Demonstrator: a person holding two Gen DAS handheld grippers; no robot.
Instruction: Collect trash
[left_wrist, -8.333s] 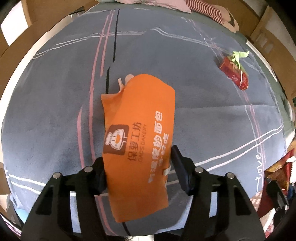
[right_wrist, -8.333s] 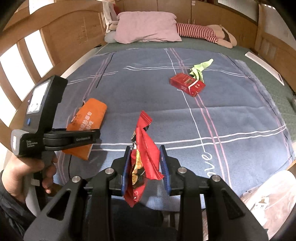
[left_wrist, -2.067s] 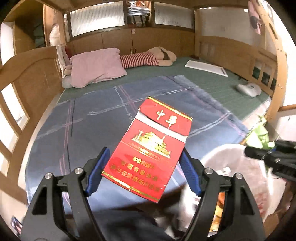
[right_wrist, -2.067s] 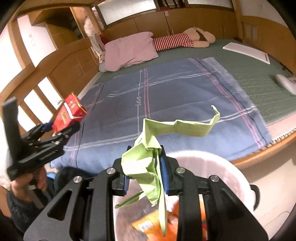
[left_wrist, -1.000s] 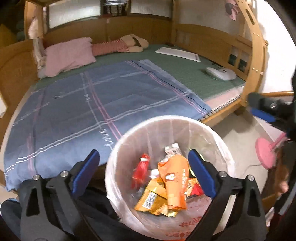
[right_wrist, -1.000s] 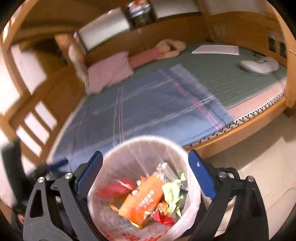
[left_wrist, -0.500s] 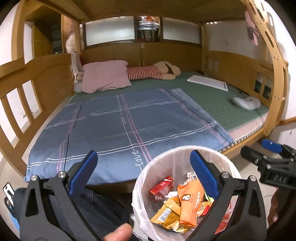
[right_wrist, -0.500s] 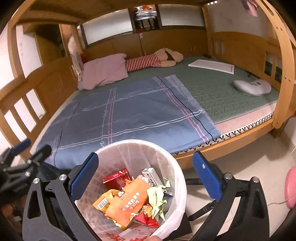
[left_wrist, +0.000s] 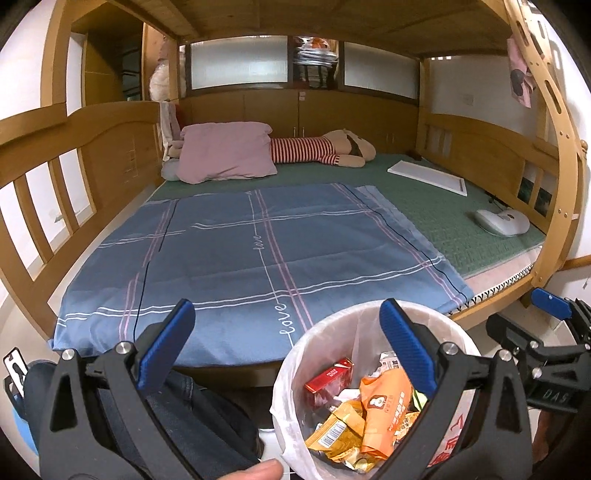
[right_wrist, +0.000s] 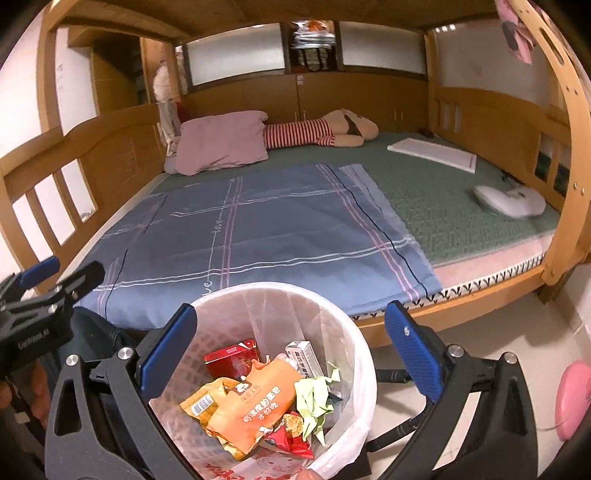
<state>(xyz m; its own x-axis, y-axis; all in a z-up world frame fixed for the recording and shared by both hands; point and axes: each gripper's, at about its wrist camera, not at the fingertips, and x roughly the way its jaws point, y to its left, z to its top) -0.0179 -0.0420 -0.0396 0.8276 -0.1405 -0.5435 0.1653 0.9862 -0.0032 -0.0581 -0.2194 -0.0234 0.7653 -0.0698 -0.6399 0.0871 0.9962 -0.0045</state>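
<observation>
Right wrist: bin (right_wrist: 354, 369) holds crumpled wrappers (right_wrist: 255, 402) (orange, red); both tongs wide, empty.

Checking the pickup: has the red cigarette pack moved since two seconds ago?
Yes. The red cigarette pack went from the left gripper into the trash bin.

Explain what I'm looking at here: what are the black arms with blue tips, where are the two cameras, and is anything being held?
No robot: a person holds one hand-held two-finger tool in each hand, with a fisheye camera looking along its fingers. One picture is from the left gripper, the other from the right gripper; the blue pads are the fingers. Both are open and hold nothing. Below them is a lined trash bin with an orange snack bag, a red cigarette pack, green paper and other wrappers. The blue blanket on the bed shows no trash; a pink pillow and striped plush toy lie behind.
</observation>
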